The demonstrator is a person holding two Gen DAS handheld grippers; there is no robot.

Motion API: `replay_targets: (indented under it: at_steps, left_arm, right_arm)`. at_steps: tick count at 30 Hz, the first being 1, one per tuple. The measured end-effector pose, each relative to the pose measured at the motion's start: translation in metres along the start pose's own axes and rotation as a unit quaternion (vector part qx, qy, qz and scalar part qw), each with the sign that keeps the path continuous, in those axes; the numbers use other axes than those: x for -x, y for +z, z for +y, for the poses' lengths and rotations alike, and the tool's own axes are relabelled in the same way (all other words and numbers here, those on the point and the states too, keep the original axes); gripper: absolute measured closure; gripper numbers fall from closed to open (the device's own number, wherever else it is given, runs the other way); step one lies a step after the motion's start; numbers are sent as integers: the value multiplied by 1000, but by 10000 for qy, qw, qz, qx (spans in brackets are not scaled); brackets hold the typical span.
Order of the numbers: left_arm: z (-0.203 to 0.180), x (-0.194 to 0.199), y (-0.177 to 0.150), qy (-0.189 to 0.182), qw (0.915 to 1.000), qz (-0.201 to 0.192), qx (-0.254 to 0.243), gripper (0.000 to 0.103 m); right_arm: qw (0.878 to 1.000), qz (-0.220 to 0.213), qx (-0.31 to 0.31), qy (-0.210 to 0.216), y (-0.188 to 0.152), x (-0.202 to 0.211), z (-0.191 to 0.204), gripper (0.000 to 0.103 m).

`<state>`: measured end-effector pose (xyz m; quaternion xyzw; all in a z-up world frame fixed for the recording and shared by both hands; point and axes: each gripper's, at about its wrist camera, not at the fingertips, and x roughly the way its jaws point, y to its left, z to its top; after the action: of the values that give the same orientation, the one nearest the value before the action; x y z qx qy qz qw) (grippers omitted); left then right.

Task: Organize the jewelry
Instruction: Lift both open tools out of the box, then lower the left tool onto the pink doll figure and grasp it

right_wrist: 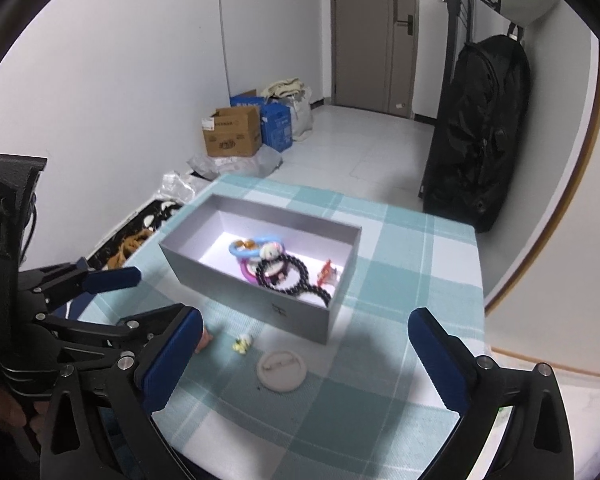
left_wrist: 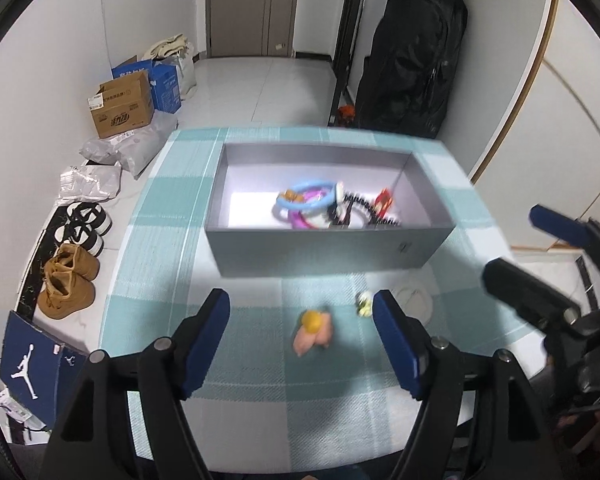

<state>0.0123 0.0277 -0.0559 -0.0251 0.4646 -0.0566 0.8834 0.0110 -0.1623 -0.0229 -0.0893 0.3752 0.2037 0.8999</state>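
My left gripper (left_wrist: 302,338) hangs spread above the checked tablecloth (left_wrist: 260,400), nothing between its blue pads, and a small pink and yellow charm (left_wrist: 313,330) lies on the cloth right in the gap below them. Just to its right sits a tiny yellow-green trinket (left_wrist: 363,304), close to my right-hand finger, and past that a flat white round disc (left_wrist: 414,302).

My right gripper (right_wrist: 304,360) is spread as wide as it goes and also empty; the white disc lies on the cloth between and ahead of its pads, with the tiny trinket just to the left of it.

Further out stands the open grey box (left_wrist: 320,250), holding a blue ring (left_wrist: 304,196), a purple ring (right_wrist: 246,270), a string of dark beads (right_wrist: 296,280) and a small red piece (right_wrist: 327,271), all heaped toward one end.

The risks, as I judge them: the charm looks small and soft, so a closing pinch could roll it aside or catch the cloth instead. The trinket lies so near that my finger could knock it away. My two grippers are close together, and could collide if both go down at once. The thin disc may slip out from under the pads.
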Motion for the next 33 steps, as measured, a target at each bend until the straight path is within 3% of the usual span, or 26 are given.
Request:
replay_targets:
  at_steps: [12, 17, 25, 33]
  left_arm:
    - [-7, -18, -17, -59, 9972, 663, -332, 33]
    - [-8, -26, -15, -92, 9956, 906, -222, 33]
    - [-6, -30, -10, 99, 9963, 849, -59, 33]
    - [-14, -32, -11, 142, 9970, 694, -314, 33]
  right_arm:
    - [9969, 465, -636, 73, -23, -6, -40, 0]
    - [9939, 737, -820, 94, -30, -14, -49, 0]
    - [9941, 862, -651, 101, -35, -19, -40, 0]
    - [9953, 885, -376, 130, -37, -23, -27, 0]
